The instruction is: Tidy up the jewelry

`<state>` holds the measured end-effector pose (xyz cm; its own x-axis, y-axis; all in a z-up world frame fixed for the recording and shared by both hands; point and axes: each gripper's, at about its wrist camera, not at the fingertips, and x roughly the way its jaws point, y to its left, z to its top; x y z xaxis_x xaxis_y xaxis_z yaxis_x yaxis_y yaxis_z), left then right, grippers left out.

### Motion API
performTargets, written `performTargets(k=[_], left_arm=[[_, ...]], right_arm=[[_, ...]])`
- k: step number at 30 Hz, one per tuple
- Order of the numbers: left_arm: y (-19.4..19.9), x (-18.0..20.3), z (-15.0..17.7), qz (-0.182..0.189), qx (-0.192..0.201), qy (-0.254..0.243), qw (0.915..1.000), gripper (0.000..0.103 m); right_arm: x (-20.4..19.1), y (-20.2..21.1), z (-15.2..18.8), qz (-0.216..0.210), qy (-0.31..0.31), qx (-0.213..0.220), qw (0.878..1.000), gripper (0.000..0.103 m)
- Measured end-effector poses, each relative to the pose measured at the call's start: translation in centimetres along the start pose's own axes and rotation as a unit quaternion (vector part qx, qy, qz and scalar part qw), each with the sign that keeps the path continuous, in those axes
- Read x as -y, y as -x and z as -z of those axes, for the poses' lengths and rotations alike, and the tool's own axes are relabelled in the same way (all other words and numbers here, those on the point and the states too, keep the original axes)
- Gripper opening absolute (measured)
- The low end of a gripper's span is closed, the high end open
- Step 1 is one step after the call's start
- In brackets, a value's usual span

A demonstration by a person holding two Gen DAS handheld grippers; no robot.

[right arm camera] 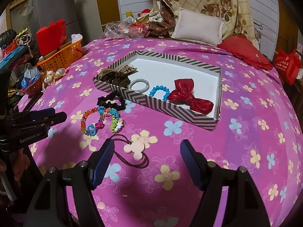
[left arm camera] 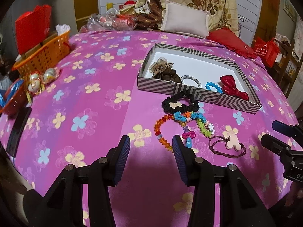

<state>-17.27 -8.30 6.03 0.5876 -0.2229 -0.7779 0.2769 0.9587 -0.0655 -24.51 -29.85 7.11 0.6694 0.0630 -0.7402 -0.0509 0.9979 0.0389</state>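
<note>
bedspread [left arm camera: 90, 102]: pink, flowered | orange basket [left arm camera: 45, 56]: left edge, red bag [left arm camera: 32, 28] behind it | foil-wrapped ornaments [left arm camera: 40, 81]: just in front of the basket | pale cushion [right arm camera: 198, 26]: at the head, floral quilt [right arm camera: 217, 1] behind | red pillow [right arm camera: 246, 54]: right of the cushion | clear plastic bags [right arm camera: 121, 27]: far end

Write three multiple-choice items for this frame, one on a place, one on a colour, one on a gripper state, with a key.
1. Where is the red bow?
A. inside the striped box
B. on the bedspread
C. in the orange basket

2. What colour is the scrunchie lying just outside the box?
A. white
B. black
C. yellow

3. How is the right gripper?
A. shut on the bow
B. shut on a bracelet
C. open, holding nothing

Key: 1 A, the bow lies on the box's white floor; 2 B, it is dark against the pink cloth; 3 C, only bedspread and part of a hair tie show between its fingers.
</note>
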Motion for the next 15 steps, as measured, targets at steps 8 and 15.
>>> performTargets(k=[8,15], left_arm=[[-0.8,-0.4,0.3,-0.001,-0.007,0.000,1.0000,0.037],[-1.6,-0.8,0.4,0.003,-0.015,0.003,0.9999,0.037]], right_arm=[[0.1,-1.1,0.8,-0.003,0.003,-0.014,1.000,0.075],[0.0,-1.8,1.0,-0.011,0.003,-0.018,1.000,0.075]])
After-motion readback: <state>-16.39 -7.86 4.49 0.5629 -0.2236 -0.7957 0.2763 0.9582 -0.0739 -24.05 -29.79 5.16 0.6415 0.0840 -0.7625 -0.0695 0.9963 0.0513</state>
